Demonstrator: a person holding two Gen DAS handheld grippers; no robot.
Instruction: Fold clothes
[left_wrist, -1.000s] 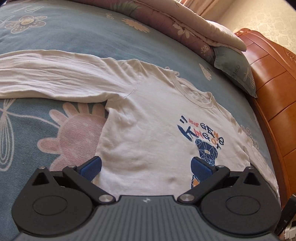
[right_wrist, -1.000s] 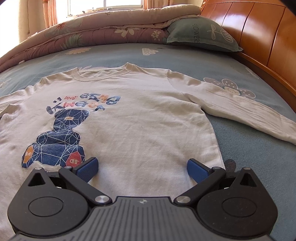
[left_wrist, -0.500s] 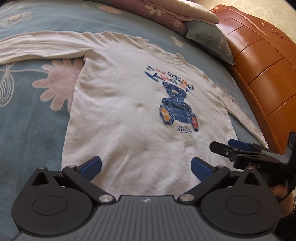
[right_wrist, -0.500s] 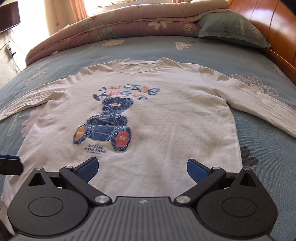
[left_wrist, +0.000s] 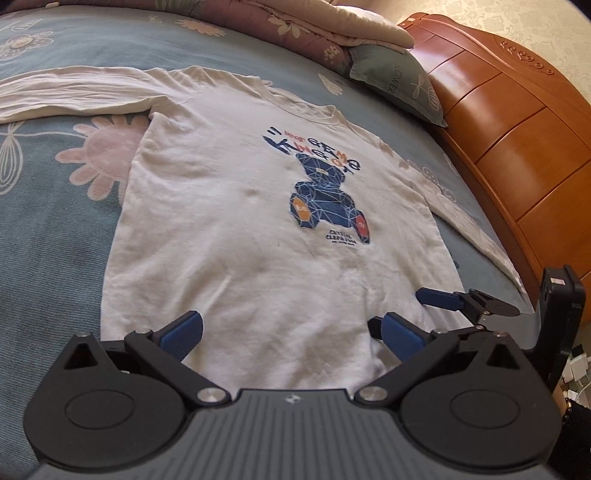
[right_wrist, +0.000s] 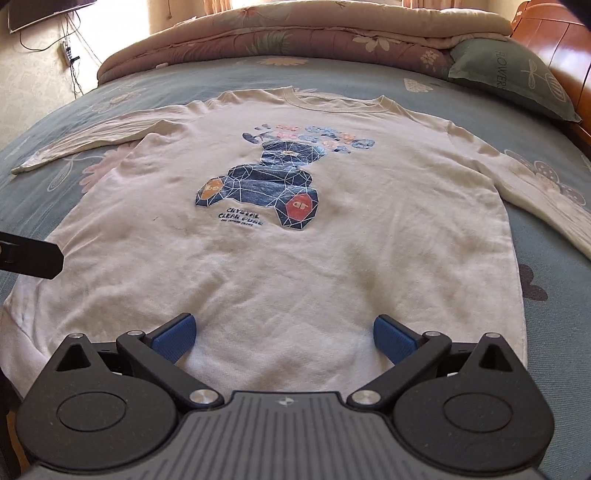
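You are at a bed (left_wrist: 48, 229) with a blue-grey flowered cover, a wooden headboard (left_wrist: 517, 122) along the right of the left view and a rolled quilt (right_wrist: 295, 37) with a grey-green pillow (right_wrist: 506, 74) across the top of the right view. The white long-sleeved shirt (left_wrist: 236, 236) lies flat and face up in the middle of both views, bear print (right_wrist: 266, 184) showing, collar toward the quilt and hem toward you, sleeves spread out to either side.

Your left gripper (left_wrist: 291, 330) sits low in its frame above the hem, jaws spread wide with nothing between the blue pads (left_wrist: 183, 330). Your right gripper (right_wrist: 284, 336) is likewise released over the hem area, empty. In the left view your right gripper appears at the lower right edge, over the shirt's corner; in the right view a dark fingertip of your left gripper pokes in at the left edge.

A second ago both cameras were close over the chest, the print filling the lower frame. Since then you have drawn both tools back toward the hem, so the whole shirt body now shows. The shirt itself has not shifted.
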